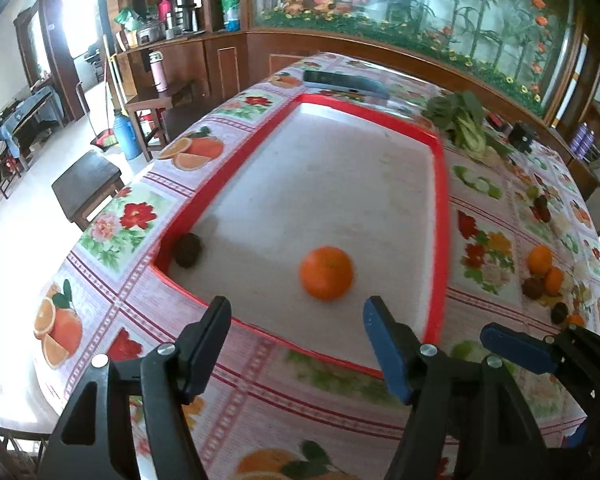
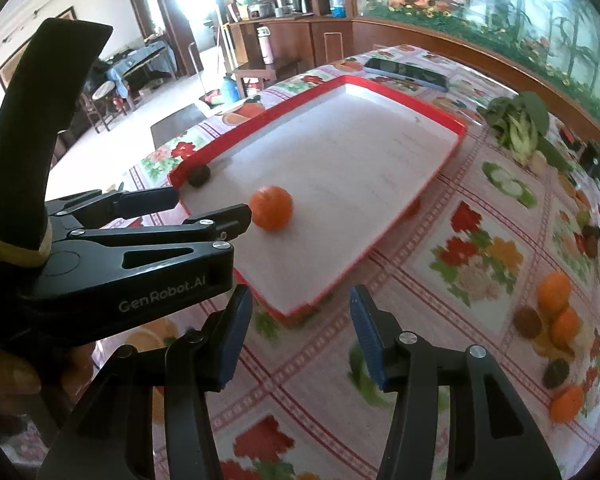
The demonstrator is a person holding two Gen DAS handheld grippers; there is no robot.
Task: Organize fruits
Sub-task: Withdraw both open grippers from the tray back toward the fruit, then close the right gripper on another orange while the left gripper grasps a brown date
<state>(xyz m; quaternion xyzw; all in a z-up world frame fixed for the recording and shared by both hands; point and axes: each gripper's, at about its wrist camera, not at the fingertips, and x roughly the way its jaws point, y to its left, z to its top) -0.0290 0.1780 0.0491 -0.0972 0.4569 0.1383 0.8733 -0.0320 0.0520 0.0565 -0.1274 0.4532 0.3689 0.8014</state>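
A red-rimmed white tray (image 1: 440, 184) (image 2: 456, 128) lies on the flowered tablecloth. In it sit an orange (image 1: 327, 273) (image 2: 271, 213) near the front and a dark brown fruit (image 1: 188, 250) (image 2: 199, 176) in the left front corner. My left gripper (image 1: 296, 332) (image 2: 210, 208) is open and empty, just in front of the orange. My right gripper (image 2: 300, 336) is open and empty, above the cloth at the tray's near corner; one of its fingertips (image 1: 516, 346) shows in the left wrist view. Loose oranges (image 1: 540, 260) (image 2: 554, 286) and dark fruits (image 1: 534, 288) (image 2: 528, 322) lie at the right.
A leafy green vegetable (image 1: 460, 116) (image 2: 520, 124) lies beyond the tray's far right corner. A dark phone (image 1: 346, 83) (image 2: 406, 70) lies behind the tray. A small black box (image 1: 522, 138) stands at the back right. The table's left edge drops to the floor, with a stool (image 1: 88, 184) there.
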